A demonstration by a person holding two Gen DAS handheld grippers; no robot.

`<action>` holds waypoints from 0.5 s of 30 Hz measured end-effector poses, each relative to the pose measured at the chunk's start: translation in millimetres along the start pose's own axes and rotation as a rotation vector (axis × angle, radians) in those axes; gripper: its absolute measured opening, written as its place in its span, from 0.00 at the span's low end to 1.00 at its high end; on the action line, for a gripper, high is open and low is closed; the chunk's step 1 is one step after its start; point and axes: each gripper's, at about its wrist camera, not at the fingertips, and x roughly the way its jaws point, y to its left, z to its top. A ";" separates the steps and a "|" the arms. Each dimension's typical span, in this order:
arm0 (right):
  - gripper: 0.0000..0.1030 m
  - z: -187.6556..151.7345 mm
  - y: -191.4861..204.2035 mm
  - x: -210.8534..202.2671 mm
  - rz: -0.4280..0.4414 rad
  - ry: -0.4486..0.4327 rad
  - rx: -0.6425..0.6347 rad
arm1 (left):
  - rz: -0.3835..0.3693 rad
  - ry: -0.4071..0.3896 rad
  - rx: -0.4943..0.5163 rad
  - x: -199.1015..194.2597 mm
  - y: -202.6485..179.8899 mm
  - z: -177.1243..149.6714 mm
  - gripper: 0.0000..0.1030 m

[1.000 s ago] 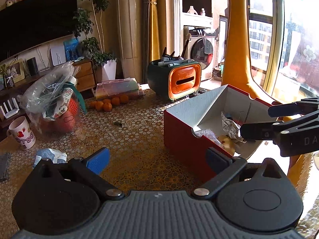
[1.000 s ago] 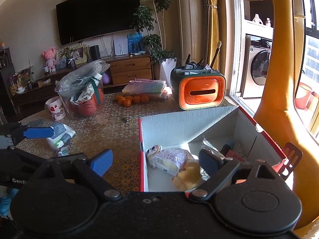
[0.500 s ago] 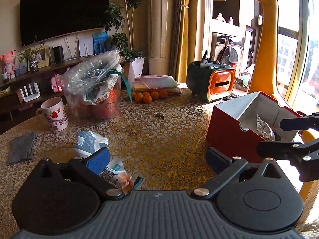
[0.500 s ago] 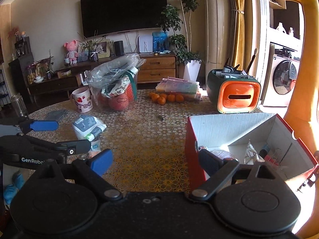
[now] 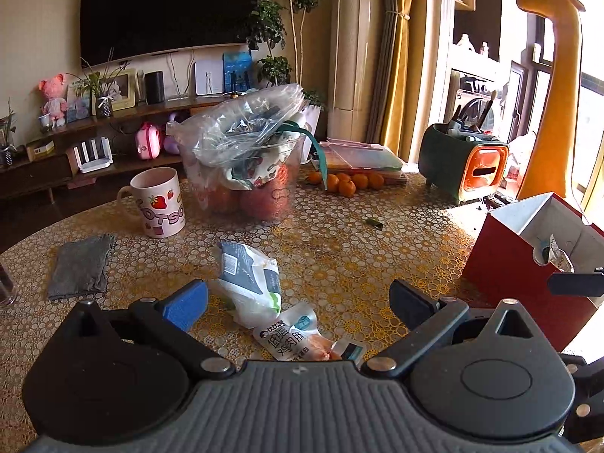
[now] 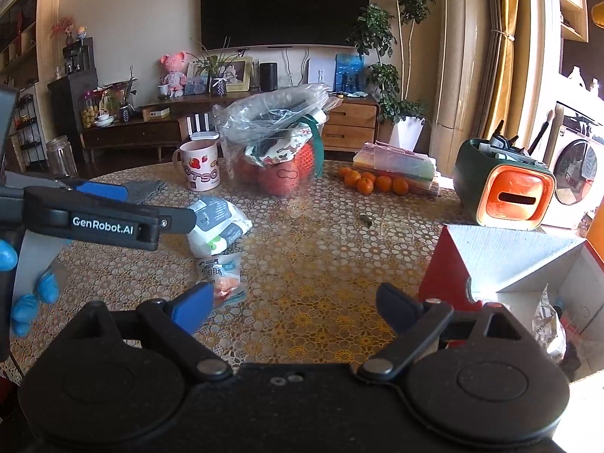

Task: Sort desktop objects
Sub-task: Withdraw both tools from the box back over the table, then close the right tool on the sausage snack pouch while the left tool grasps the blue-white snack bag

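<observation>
1. Two grippers are working over the round patterned table [image 5: 377, 264]: the left gripper [image 5: 298, 298] and the right gripper [image 6: 294, 302]. Both are standing with jaws wide apart and nothing between the pads.
2. Taking the red box [image 6: 445, 264] as landmark: it is sitting at the table's right edge, open on top, with at least one crinkled wrapper [image 6: 545, 313] lying inside.
3. Two loose snack packs are lying left of the red box, touching each other: a white-and-grey pouch [image 5: 249, 279] and, nearer the cameras, a small clear sausage packet [image 5: 298, 336].
4. The sausage packet is lying just below and between the left gripper's open fingers; the pouch is sitting just beside its blue pad [image 5: 185, 305].
5. In the right wrist view the sausage packet [image 6: 221, 275] is touching the picture edge of that gripper's blue pad [image 6: 192, 305], well left of the box.
6. One strawberry mug [image 5: 158, 204] and one grey cloth [image 5: 81, 260] are lying farther left of the box.
7. One clear tub [image 5: 249, 173] stuffed with bags is standing behind the pouch; about six oranges [image 5: 347, 183] are clustering to its right.
8. One green-and-orange holder [image 5: 468, 162] is standing behind the box.
9. A blue-gloved hand [image 6: 26, 283] is holding the left gripper, far left of the box.
</observation>
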 end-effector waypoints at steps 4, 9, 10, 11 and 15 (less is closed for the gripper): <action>0.90 2.7 11.9 15.8 0.018 0.006 -0.022 | 0.026 0.019 -0.024 16.9 16.8 4.8 1.00; 0.91 7.7 22.4 38.2 0.044 0.016 -0.032 | 0.057 0.039 -0.051 38.9 35.4 11.0 1.00; 0.90 8.9 24.1 43.1 0.049 0.018 -0.036 | 0.063 0.045 -0.054 43.6 38.7 12.3 1.00; 0.91 9.6 25.9 47.5 0.055 0.019 -0.041 | 0.068 0.050 -0.056 47.5 40.9 13.3 1.00; 0.90 9.4 34.3 68.9 0.079 0.035 -0.059 | 0.085 0.075 -0.063 67.3 49.1 17.0 1.00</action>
